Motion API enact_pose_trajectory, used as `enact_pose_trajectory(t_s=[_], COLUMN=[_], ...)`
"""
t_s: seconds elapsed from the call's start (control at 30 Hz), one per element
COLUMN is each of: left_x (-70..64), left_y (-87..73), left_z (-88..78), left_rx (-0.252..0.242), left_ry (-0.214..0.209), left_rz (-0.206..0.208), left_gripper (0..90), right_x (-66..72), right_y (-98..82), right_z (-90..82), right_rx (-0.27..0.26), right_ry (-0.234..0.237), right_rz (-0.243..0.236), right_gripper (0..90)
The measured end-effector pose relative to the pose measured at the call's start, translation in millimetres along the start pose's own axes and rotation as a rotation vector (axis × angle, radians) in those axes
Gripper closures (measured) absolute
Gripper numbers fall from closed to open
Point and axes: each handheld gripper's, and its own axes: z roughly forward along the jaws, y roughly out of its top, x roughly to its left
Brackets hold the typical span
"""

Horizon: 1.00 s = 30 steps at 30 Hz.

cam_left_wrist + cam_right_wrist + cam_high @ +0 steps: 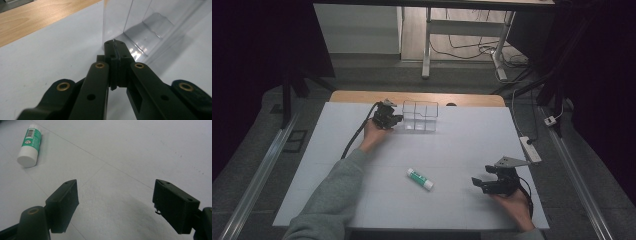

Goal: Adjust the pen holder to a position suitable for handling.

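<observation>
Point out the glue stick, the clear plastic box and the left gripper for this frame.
glue stick (419,178): high view, middle of its tube.
clear plastic box (420,104): high view, top rim of its divider.
left gripper (116,48): left gripper view, between its fingertips, shut on the box wall.

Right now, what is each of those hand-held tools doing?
Left tool: shut on the clear divided box's wall edge.
Right tool: open, holding nothing, over the white table near the glue stick.
</observation>
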Motion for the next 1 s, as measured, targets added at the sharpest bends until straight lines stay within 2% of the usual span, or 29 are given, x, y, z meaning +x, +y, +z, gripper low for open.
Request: enact_pose_trajectory(t_s=[0.2, 0.33, 0.4, 0.43, 0.6, 0.63, 1.0], left_x=[-7.9, -15.6, -17.9, -19.2, -25.8, -27.2, -42.0], left_y=[-4.9, -10.2, -12.1, -13.6, -16.9, -16.7, -16.3], left_z=[-23.0, -40.8, -47.3, -51.6, -62.3, -63.2, -64.6], left_rx=[-0.005, -0.021, -0.028, -0.033, -0.024, -0.021, 0.041], left_ry=[-0.011, -0.050, -0.069, -0.092, -0.173, -0.186, -0.236], left_rz=[0.046, 0.088, 0.094, 0.101, 0.168, 0.176, 0.282], left_gripper=[88.4, 88.3, 88.0, 87.0, 69.0, 61.6, 44.1], right_x=[0.4, 0.2, 0.2, 0.3, 0.4, 0.5, 0.8], right_y=[0.1, 0.1, 0.1, 0.0, 0.0, -0.2, -0.8], right_z=[-1.1, -1.1, -1.2, -1.2, -0.7, -0.3, -0.6], right_rx=[-0.007, -0.007, -0.007, -0.006, 0.002, 0.002, 0.005], right_ry=[0.003, 0.004, 0.003, 0.002, -0.002, -0.002, -0.004], right_rz=[0.000, 0.000, 0.000, -0.001, -0.002, -0.002, -0.001], right_gripper=[19.9, 19.9, 19.9, 19.9, 19.9, 19.9, 19.9])
